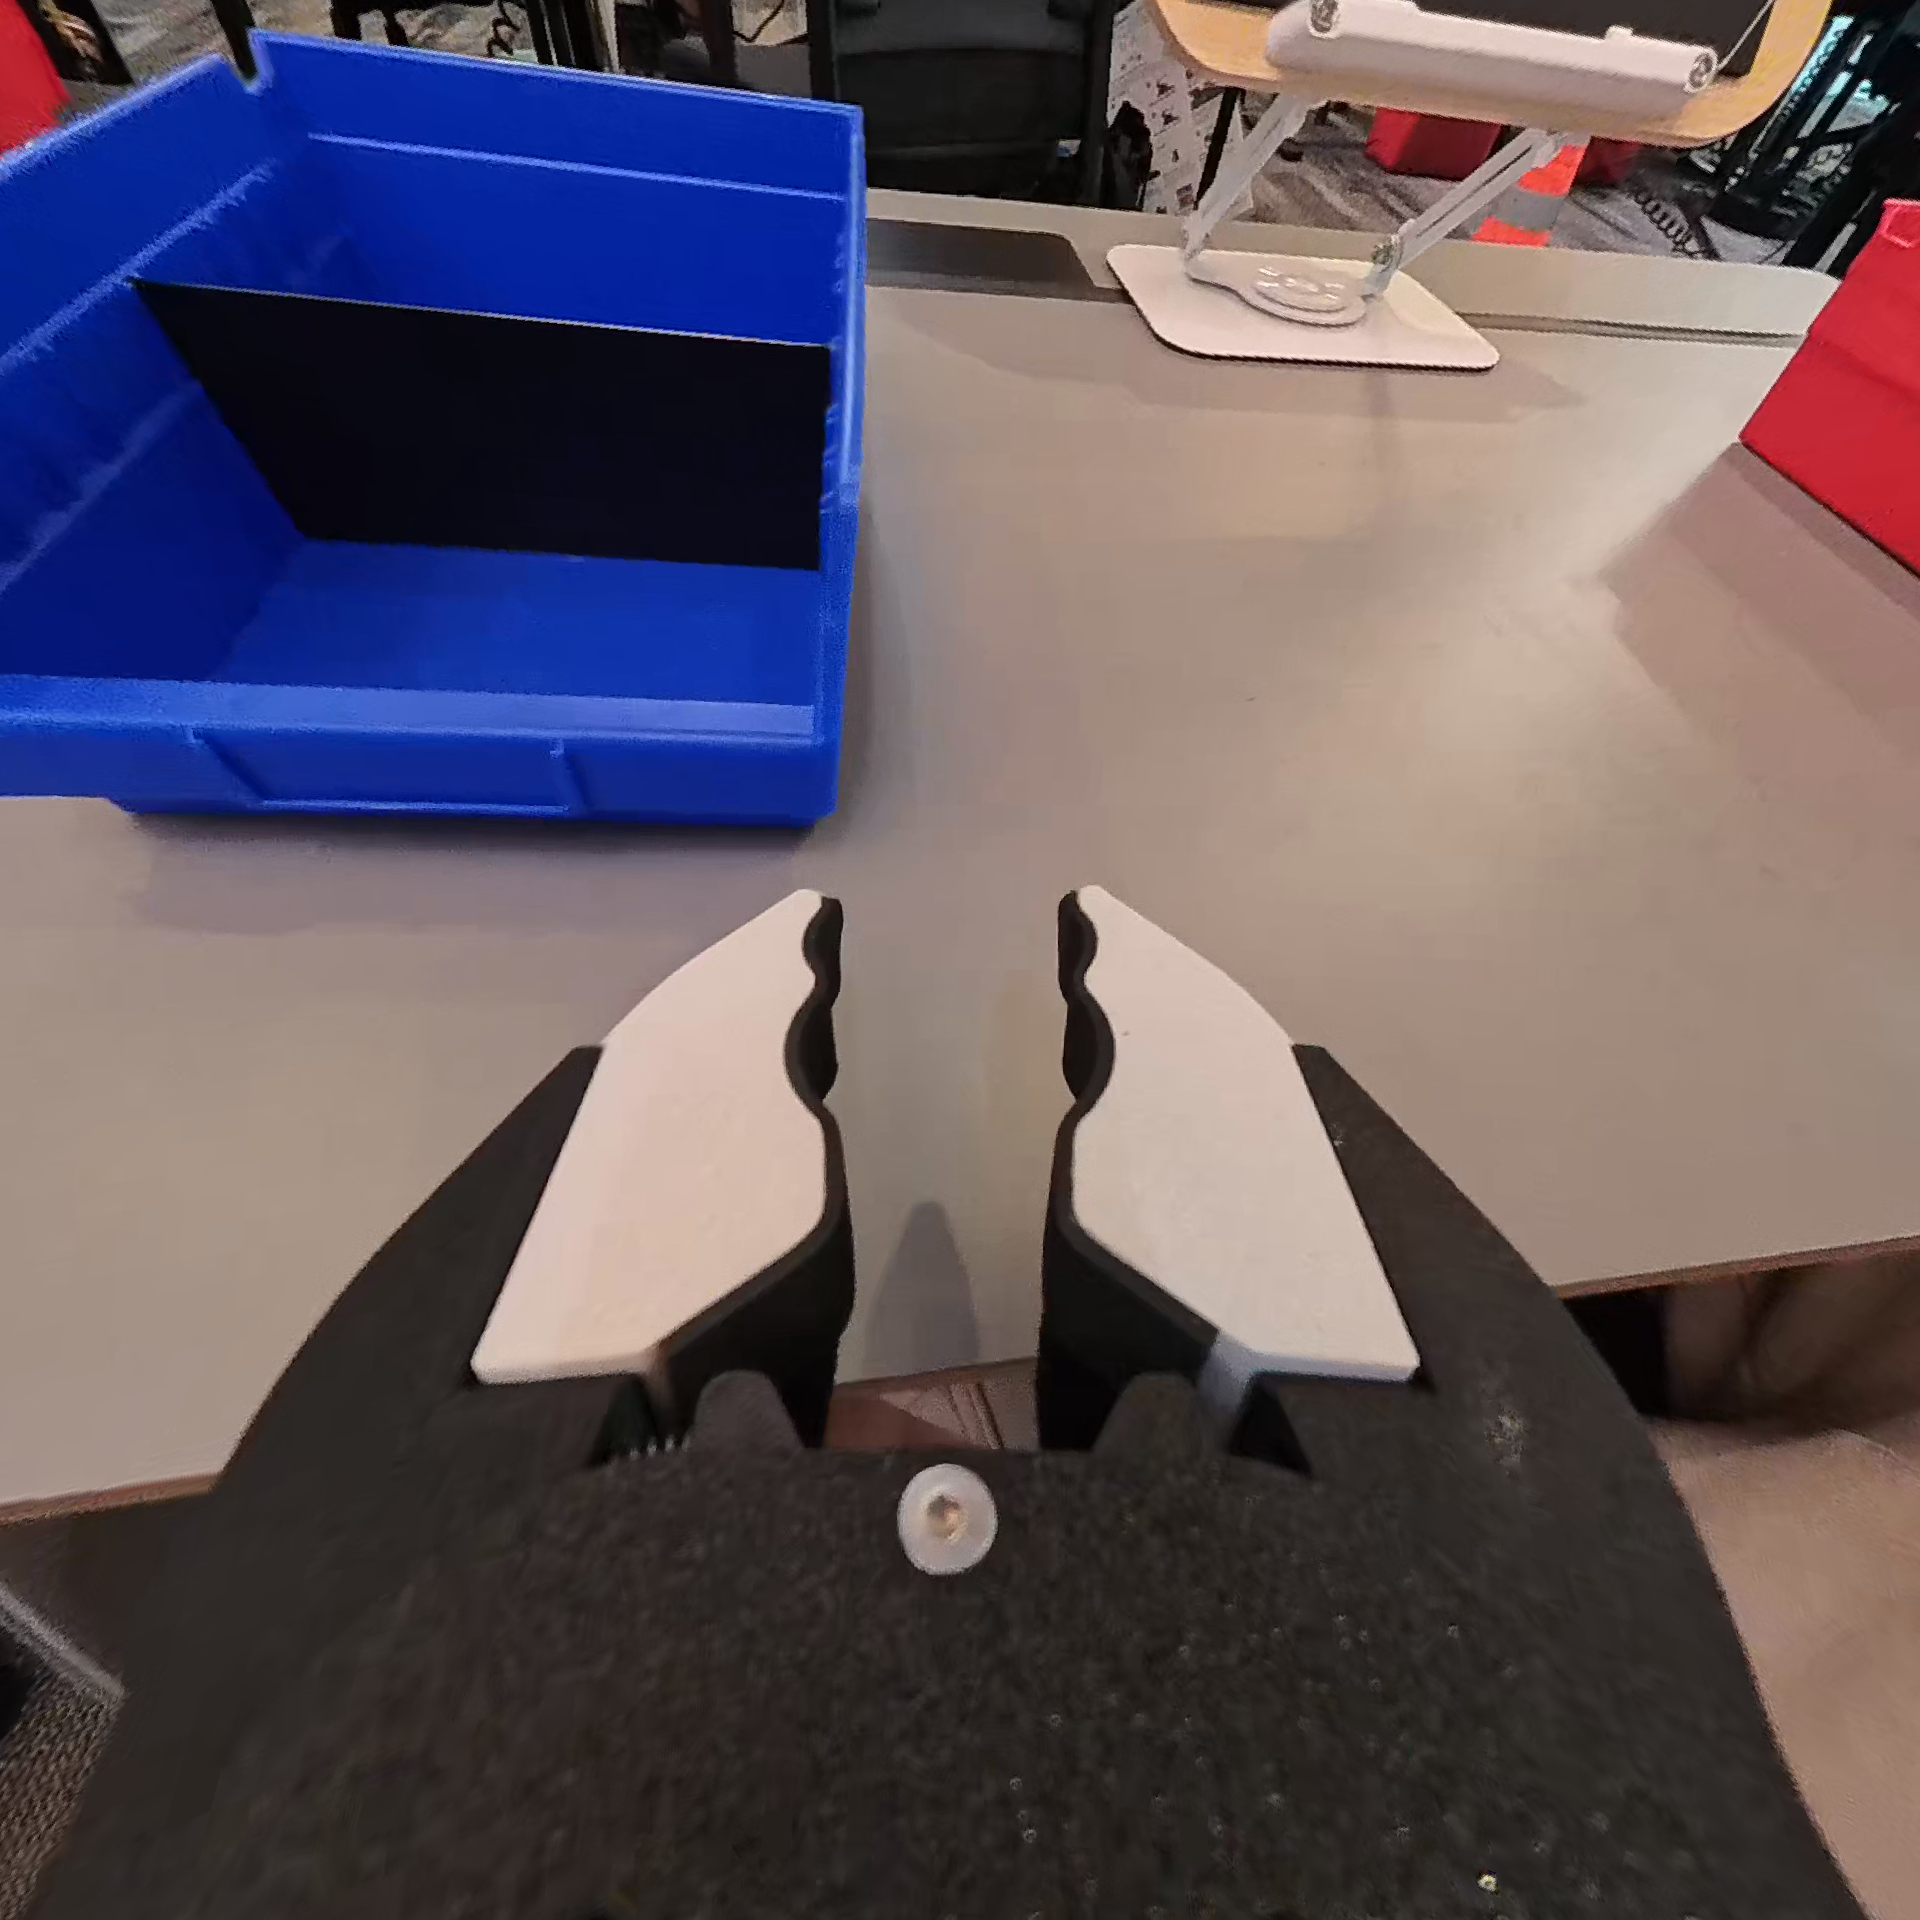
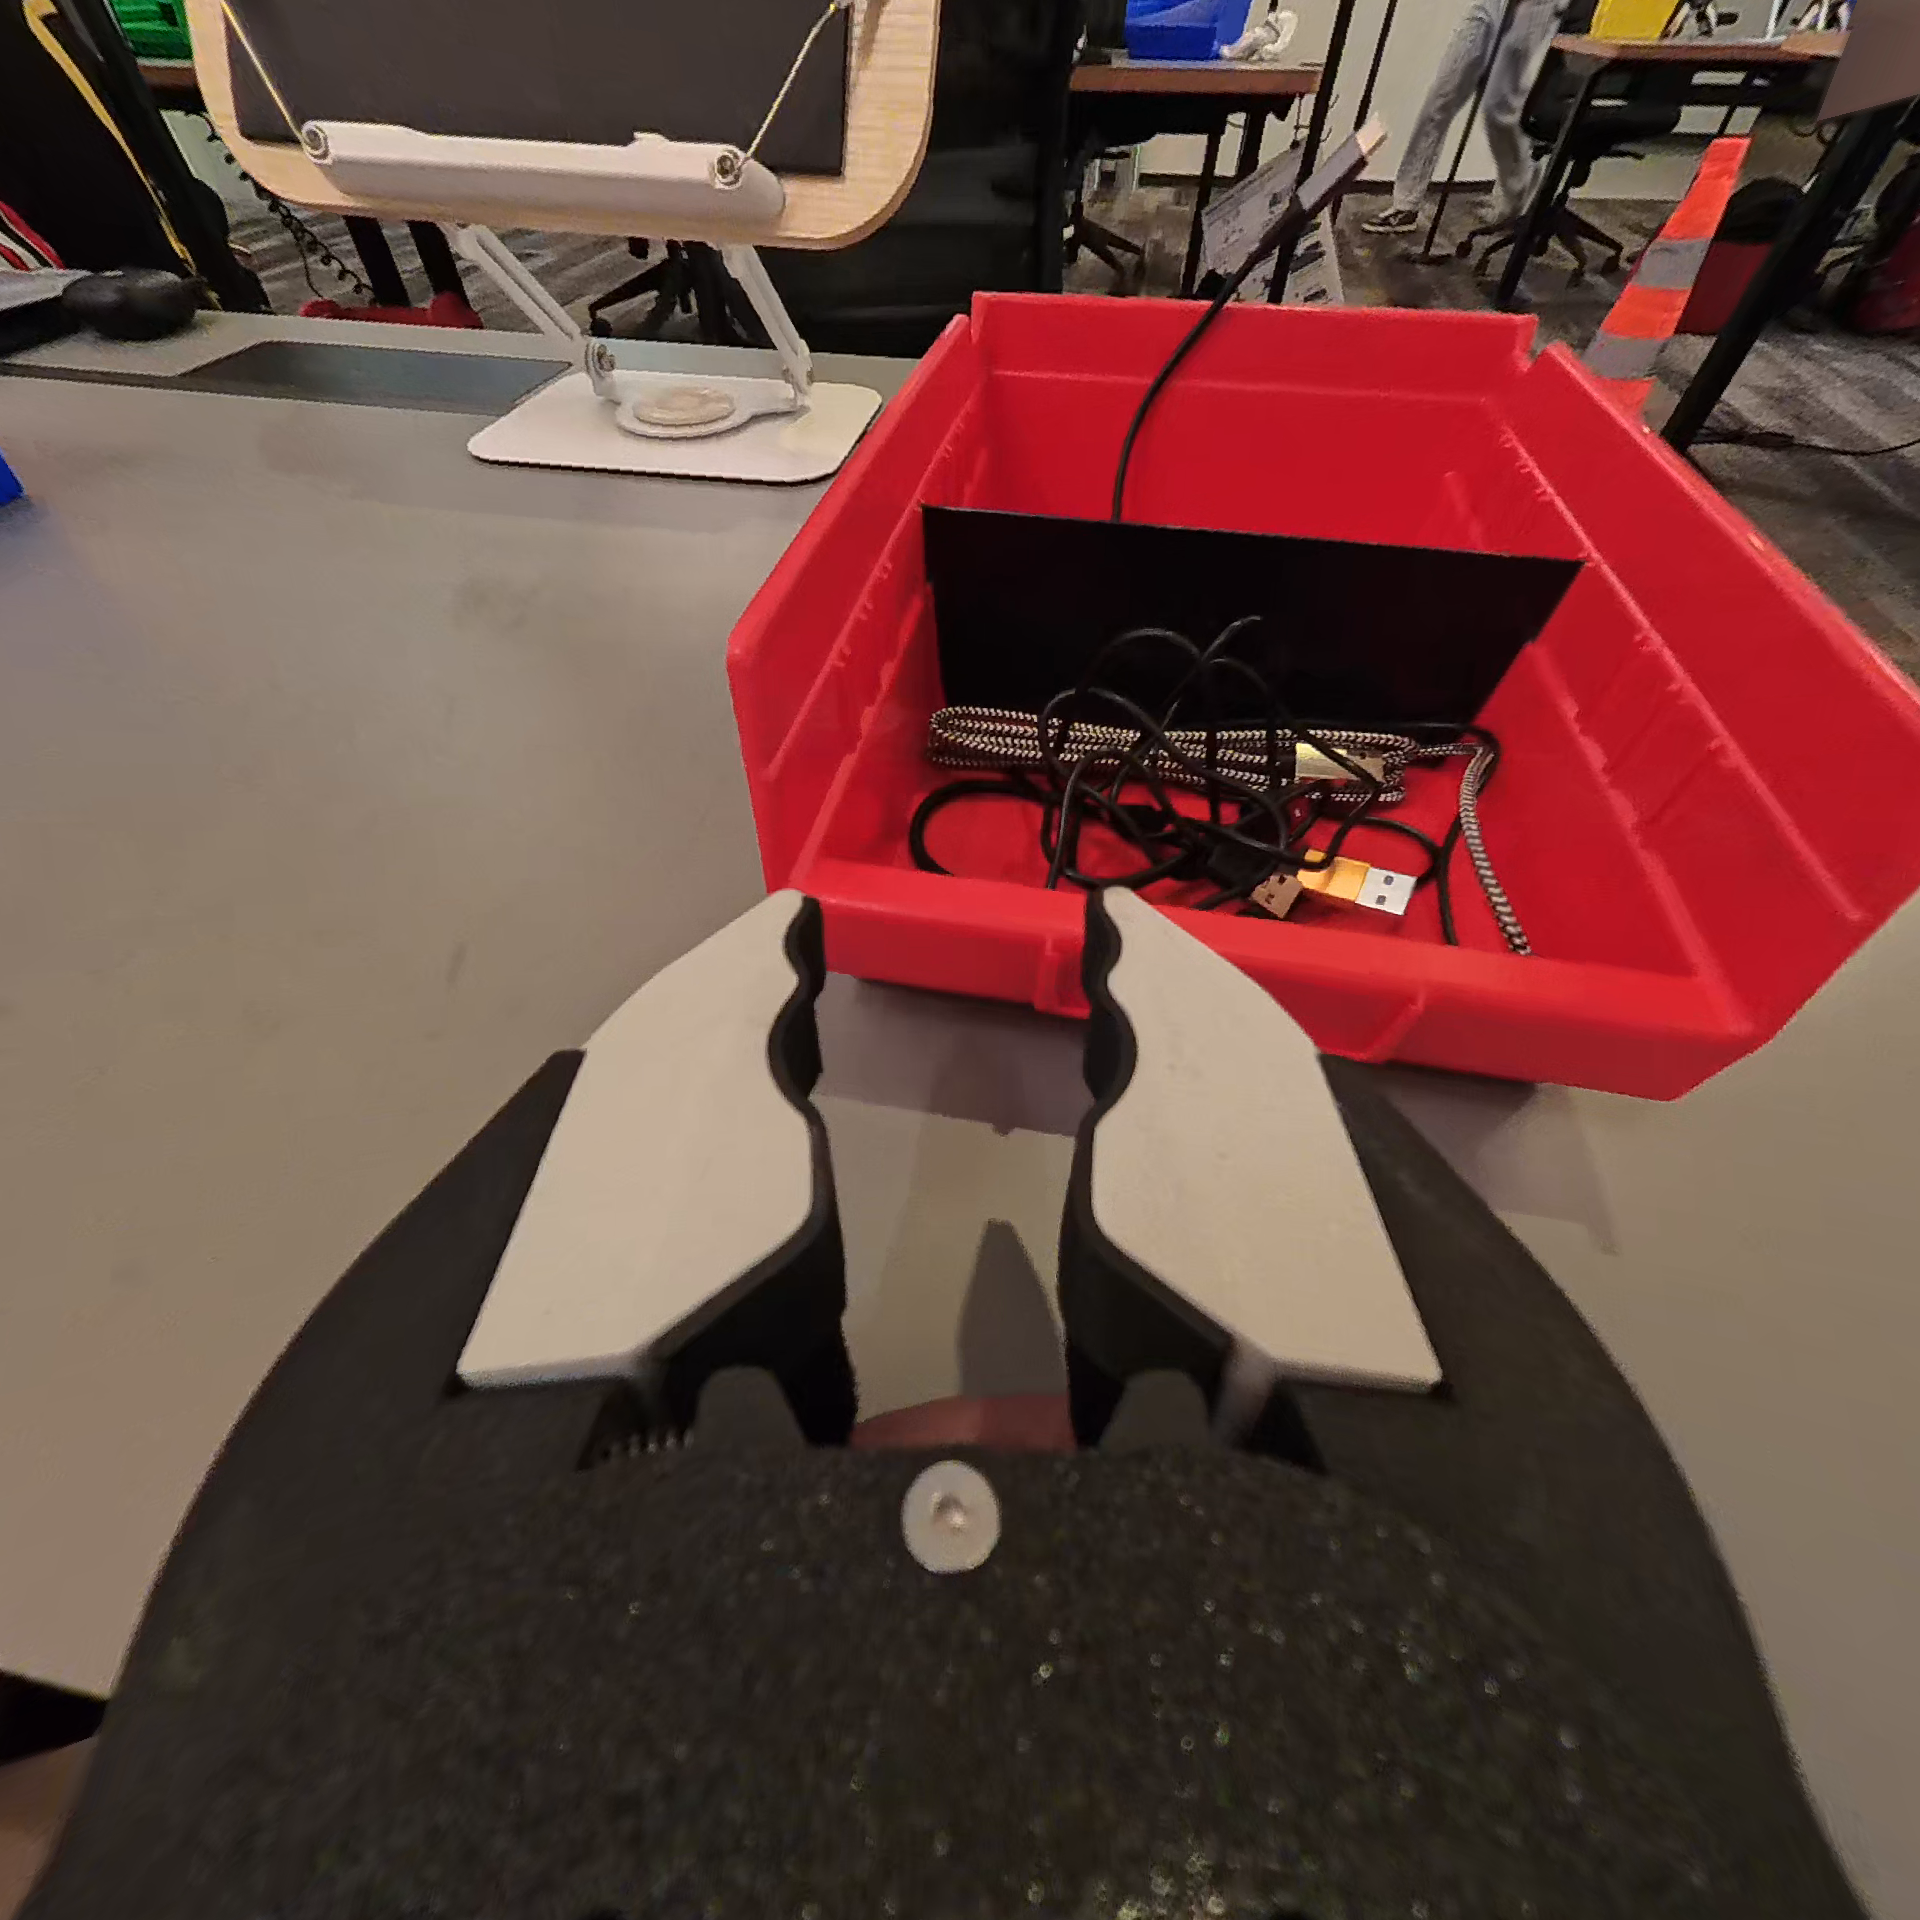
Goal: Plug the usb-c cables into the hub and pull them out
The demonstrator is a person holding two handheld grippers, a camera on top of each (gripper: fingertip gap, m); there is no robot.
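A red bin on the grey table holds a tangle of cables: thin black ones, a braided black-and-white one, and one with an orange plug. One black cable rises over the bin's back wall, its plug in the air. My right gripper is open and empty, just before the bin's front rim. My left gripper is open and empty above bare table, to the right of an empty blue bin. No hub shows in either view.
Black dividers stand in the blue bin and the red bin. A white stand with a wooden tray sits at the table's far edge, also in the right wrist view. The red bin's corner shows at right. Chairs, desks and an orange cone lie beyond. Across from one pair of fingers to the other is roughly 55 cm.
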